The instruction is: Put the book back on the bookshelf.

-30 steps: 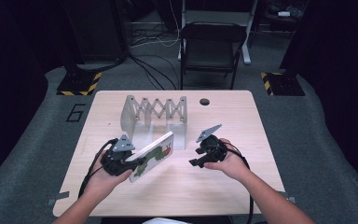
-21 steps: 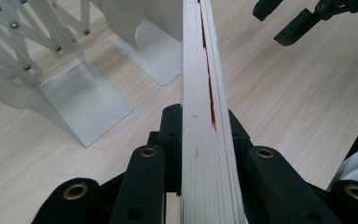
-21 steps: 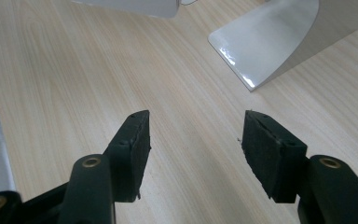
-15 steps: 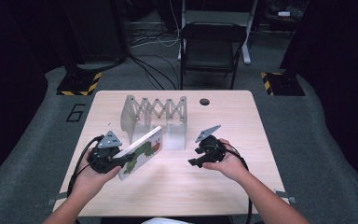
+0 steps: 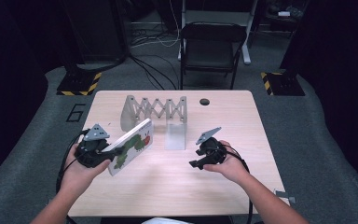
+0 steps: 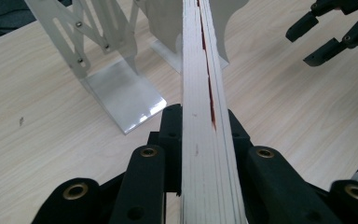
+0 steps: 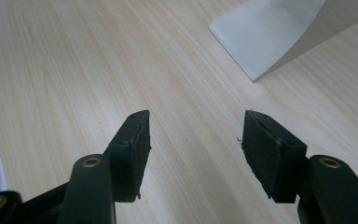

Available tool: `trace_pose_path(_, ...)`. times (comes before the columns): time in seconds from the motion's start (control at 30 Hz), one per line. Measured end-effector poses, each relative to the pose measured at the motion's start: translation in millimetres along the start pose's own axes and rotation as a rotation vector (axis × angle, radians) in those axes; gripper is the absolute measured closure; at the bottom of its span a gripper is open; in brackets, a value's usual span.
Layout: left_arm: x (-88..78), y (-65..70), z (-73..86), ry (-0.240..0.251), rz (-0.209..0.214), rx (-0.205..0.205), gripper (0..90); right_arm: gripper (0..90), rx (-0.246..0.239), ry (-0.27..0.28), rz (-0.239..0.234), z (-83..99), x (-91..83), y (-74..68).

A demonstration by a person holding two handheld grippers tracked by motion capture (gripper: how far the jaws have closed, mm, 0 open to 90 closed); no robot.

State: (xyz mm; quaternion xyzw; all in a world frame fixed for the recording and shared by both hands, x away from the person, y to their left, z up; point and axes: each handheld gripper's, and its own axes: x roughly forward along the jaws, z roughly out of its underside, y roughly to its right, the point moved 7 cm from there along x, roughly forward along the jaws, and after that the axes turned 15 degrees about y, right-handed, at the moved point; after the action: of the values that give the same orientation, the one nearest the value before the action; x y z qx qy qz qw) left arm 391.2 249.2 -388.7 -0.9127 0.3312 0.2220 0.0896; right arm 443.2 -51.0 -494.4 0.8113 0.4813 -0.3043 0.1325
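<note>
A white board book (image 5: 131,145) with a green caterpillar on its cover is held tilted above the table's left half, my left gripper (image 5: 106,157) shut on its lower end. In the left gripper view the book's page edges (image 6: 198,56) run straight up between the jaws of the left gripper (image 6: 204,117). A metal scissor-type book rack (image 5: 156,109) stands at the back middle, just beyond the book's far end. My right gripper (image 5: 196,163) hovers open over bare wood at the right; the right gripper (image 7: 193,135) has nothing between its pads.
The rack's flat foot plate (image 5: 175,136) lies on the table (image 5: 168,186) between the two grippers; the plate (image 7: 279,32) also lies ahead of the right gripper. A small round hole (image 5: 204,101) is near the far edge. A black chair (image 5: 210,46) stands beyond the table.
My left gripper has carried the book to the left and a little upward, away from the rack's foot plate. The right gripper has stayed where it was.
</note>
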Motion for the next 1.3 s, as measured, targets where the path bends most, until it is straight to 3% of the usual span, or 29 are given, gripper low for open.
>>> trace_pose_path(0.27,-6.0,-10.9,-2.4,0.01,-0.028,-0.021,75.7,41.9,-0.008,-0.003,-0.002,2.2,2.5,0.9)
trace_pose_path(0.47,-7.7,-16.8,-3.8,0.018,-0.051,-0.039,75.7,41.9,0.021,-0.006,-0.001,4.7,4.1,-1.6)
trace_pose_path(0.6,-10.3,-20.5,-6.7,0.02,-0.068,-0.047,75.7,41.9,-0.001,0.001,-0.009,4.8,8.3,-3.4)
trace_pose_path(0.7,-12.2,-24.5,-10.0,0.019,-0.085,-0.051,75.7,42.0,0.018,-0.003,-0.001,5.2,9.8,-5.4)
trace_pose_path(0.83,-13.2,-29.7,-15.1,0.029,-0.105,-0.053,75.7,42.0,0.002,0.001,-0.002,5.2,11.5,-3.7)
trace_pose_path(1.03,-9.6,-33.9,-22.7,0.05,-0.132,-0.067,75.7,42.1,-0.01,0.008,0.005,6.2,12.9,-3.3)
trace_pose_path(1.1,-7.8,-37.0,-25.3,0.038,-0.136,-0.077,75.7,42.1,0.013,0.01,0.013,6.0,12.7,-4.4)
trace_pose_path(1.3,-0.2,-42.2,-28.8,0.039,-0.16,-0.083,75.6,42.2,0.009,0.018,0.02,6.0,11.5,-2.4)
